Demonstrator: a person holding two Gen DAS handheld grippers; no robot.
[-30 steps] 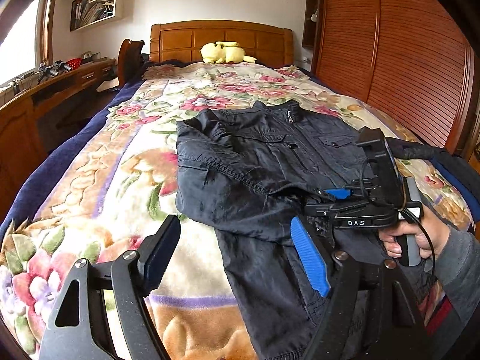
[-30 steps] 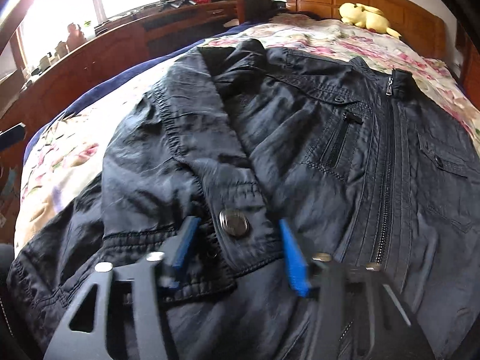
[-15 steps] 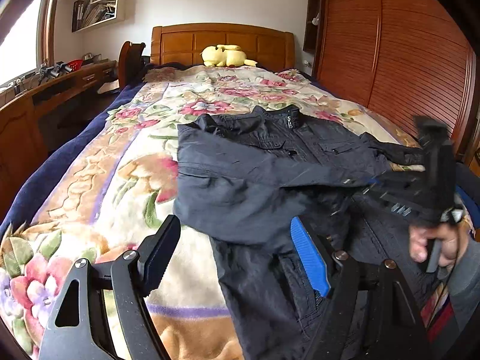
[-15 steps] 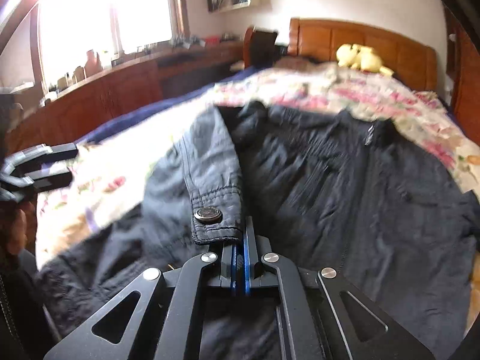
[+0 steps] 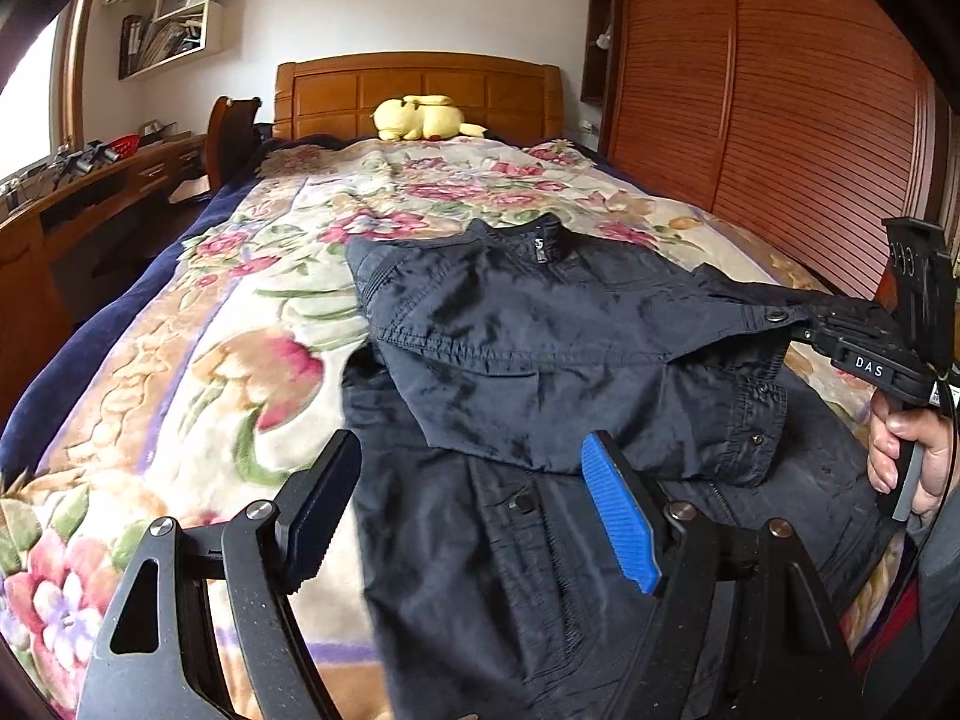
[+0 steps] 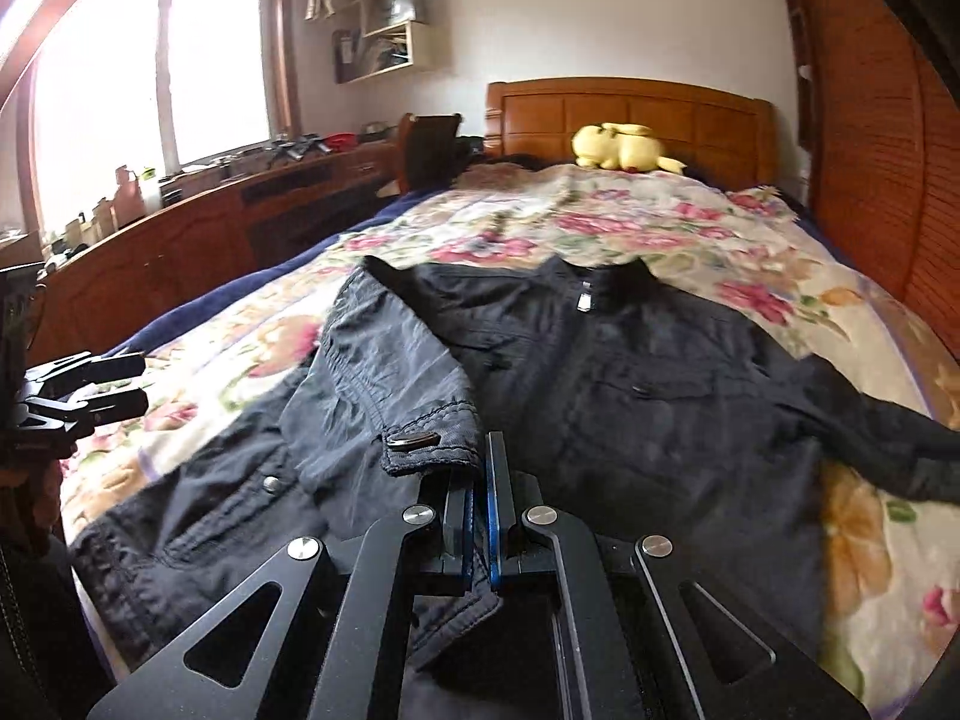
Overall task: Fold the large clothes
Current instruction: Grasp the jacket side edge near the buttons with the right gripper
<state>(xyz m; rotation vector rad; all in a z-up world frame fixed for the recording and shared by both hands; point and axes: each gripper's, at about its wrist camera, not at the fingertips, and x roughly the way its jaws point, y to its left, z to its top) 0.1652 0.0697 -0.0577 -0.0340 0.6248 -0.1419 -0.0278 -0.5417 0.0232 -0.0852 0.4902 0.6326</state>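
Right gripper (image 6: 480,498) is clamping the jacket (image 5: 540,324) sleeve cuff (image 6: 432,441) at lower centre, left gripper (image 5: 468,516) is hanging wide open, gripping nothing, over the bed (image 5: 240,312).

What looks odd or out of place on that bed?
Only the black jacket: its left sleeve is stretched across its front, the cuff pinched in the right gripper. Nothing looks spilled or damaged.

Dark jacket (image 5: 540,360) of faintly glossy cloth; plush floral blanket (image 5: 252,324).
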